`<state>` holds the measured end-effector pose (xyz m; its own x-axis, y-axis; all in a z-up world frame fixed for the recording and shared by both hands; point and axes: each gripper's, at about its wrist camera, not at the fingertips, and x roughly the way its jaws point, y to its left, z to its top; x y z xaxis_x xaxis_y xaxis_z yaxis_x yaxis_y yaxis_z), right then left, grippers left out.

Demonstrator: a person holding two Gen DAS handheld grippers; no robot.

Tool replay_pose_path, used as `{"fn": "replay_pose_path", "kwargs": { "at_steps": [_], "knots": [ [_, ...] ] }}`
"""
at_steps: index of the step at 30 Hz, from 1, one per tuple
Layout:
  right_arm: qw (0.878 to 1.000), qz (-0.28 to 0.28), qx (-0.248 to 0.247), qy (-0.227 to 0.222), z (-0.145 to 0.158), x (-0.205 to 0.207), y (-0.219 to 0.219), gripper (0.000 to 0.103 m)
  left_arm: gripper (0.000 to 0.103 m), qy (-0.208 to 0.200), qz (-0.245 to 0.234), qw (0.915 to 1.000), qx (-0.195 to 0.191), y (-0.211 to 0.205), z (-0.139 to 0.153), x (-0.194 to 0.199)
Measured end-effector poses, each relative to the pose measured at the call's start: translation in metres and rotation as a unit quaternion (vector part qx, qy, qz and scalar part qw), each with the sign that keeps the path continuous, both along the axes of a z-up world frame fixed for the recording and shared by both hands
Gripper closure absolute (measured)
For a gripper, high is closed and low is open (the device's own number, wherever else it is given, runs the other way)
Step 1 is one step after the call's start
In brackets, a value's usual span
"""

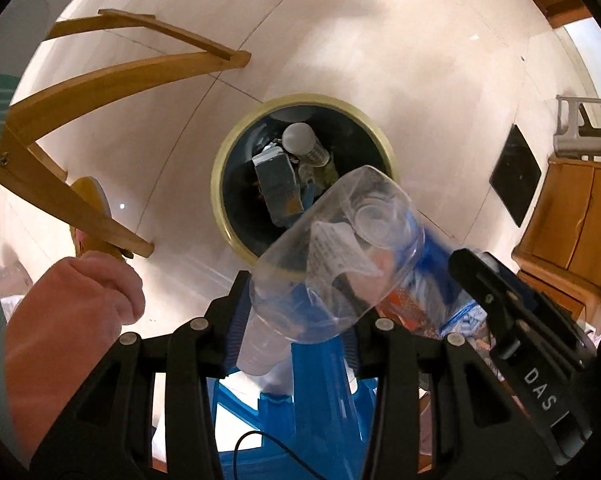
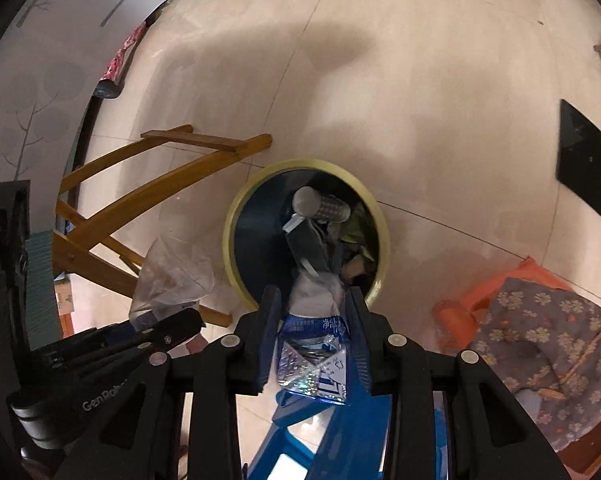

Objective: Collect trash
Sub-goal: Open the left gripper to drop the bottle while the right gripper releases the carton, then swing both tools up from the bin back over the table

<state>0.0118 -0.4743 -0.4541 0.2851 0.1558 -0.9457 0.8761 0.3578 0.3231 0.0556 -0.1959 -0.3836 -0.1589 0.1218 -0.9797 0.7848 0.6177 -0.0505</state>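
Note:
My left gripper (image 1: pixel 300 304) points down and is shut on a clear, empty plastic bottle (image 1: pixel 340 248), which hangs tilted just above a round bin. The bin has a yellow rim (image 1: pixel 220 184) and dark walls. Inside it lie a blue-grey carton (image 1: pixel 278 184) and a white-capped tube (image 1: pixel 300 140). My right gripper (image 2: pixel 312 300) is shut on a crumpled blue-and-white carton (image 2: pixel 312 344) with silver foil, right over the near edge of the bin's rim (image 2: pixel 230 236). The two grippers sit side by side: the right gripper (image 1: pixel 500 300) appears beside the bottle, and the bottle (image 2: pixel 172 276) shows to the left.
A wooden chair frame (image 1: pixel 100 76) stands on the pale tiled floor left of the bin. A black square mat (image 1: pixel 516 172) and a wooden cabinet (image 1: pixel 572 232) are to the right. A floral cushion (image 2: pixel 540 340) lies at lower right. A pink sleeve (image 1: pixel 68 320) is at lower left.

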Motion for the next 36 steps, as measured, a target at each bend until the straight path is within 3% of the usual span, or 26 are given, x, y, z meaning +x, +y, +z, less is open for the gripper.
{"fn": "replay_pose_path", "kwargs": {
  "at_steps": [8,11,17,22,29,36],
  "knots": [
    [0.999,0.004,0.007,-0.031,0.0,0.023,0.002,0.068,0.063,0.003,0.029,0.9996,0.006,0.0,-0.01,0.024],
    [1.0,0.009,0.003,-0.029,0.004,0.027,0.004,0.068,0.051,0.0,0.032,0.9995,0.005,-0.001,-0.01,0.029],
    [0.999,0.022,-0.013,-0.019,0.015,0.026,0.006,0.068,0.038,-0.008,0.03,0.9995,0.009,-0.001,-0.012,0.031],
    [0.997,0.058,-0.043,0.011,0.021,0.029,0.014,0.068,0.034,-0.013,0.031,0.9994,0.012,0.003,-0.01,0.025],
    [0.992,0.09,-0.058,0.063,0.031,0.021,0.024,0.066,0.034,-0.022,0.036,0.9991,0.001,0.021,0.016,0.006],
    [0.991,0.075,-0.067,0.088,0.063,0.002,0.03,0.064,0.033,-0.006,0.03,0.9992,-0.024,0.035,0.055,-0.02]
  ]
}}
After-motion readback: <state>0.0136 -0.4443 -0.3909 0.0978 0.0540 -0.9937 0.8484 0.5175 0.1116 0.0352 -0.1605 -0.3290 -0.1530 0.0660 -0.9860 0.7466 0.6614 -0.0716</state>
